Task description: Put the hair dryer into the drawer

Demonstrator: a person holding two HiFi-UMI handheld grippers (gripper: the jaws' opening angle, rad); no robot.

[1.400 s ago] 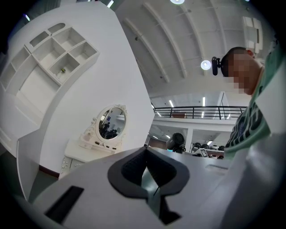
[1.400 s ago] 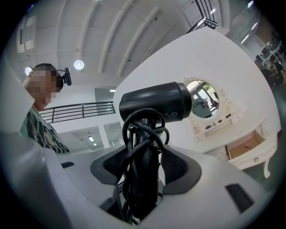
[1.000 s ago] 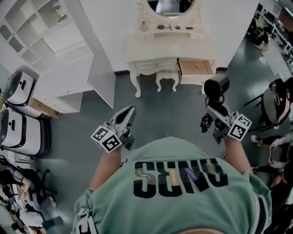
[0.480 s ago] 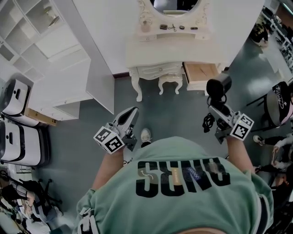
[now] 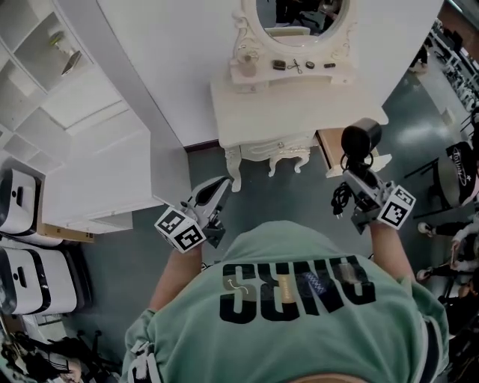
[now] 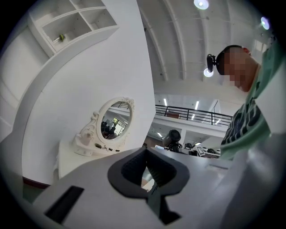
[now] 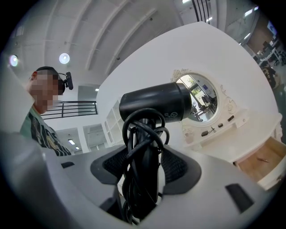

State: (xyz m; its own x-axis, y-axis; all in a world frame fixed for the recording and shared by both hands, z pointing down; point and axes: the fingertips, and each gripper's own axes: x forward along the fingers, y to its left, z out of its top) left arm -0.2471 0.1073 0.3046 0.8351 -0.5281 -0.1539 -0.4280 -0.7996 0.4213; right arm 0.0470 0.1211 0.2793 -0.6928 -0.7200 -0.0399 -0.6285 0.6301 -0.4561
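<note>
Wearing green shirt (image 5: 292, 299) with dark lettering, standing nearest, short of the dressing table (image 5: 299, 112) over grey floor. Holding left gripper (image 5: 217, 183) out toward the table's left front leg, well short of it, jaws resting closed with nothing between them; pads (image 6: 163, 167) meeting at the tips in left gripper view. Holding right gripper (image 5: 352, 178) out toward the table's right side, jaws clamping the hair dryer (image 5: 361, 139) by its handle. Gripping over the black cord (image 7: 142, 134) too, looped round the handle, pads (image 7: 176, 167) pressing both sides in right gripper view. Carrying the dryer upright, barrel (image 7: 154, 103) on top lying crosswise, hanging in the air in front of the table's right end, not touching it. Standing pulled open at the table's right end, wooden drawer (image 5: 329, 149), dryer just in front of it from the head view. Sitting on the table's back ledge, small dark items (image 5: 299, 66). Rising behind the table top, oval mirror (image 5: 299, 15). Standing left of the table, white shelf unit (image 5: 82, 112).
</note>
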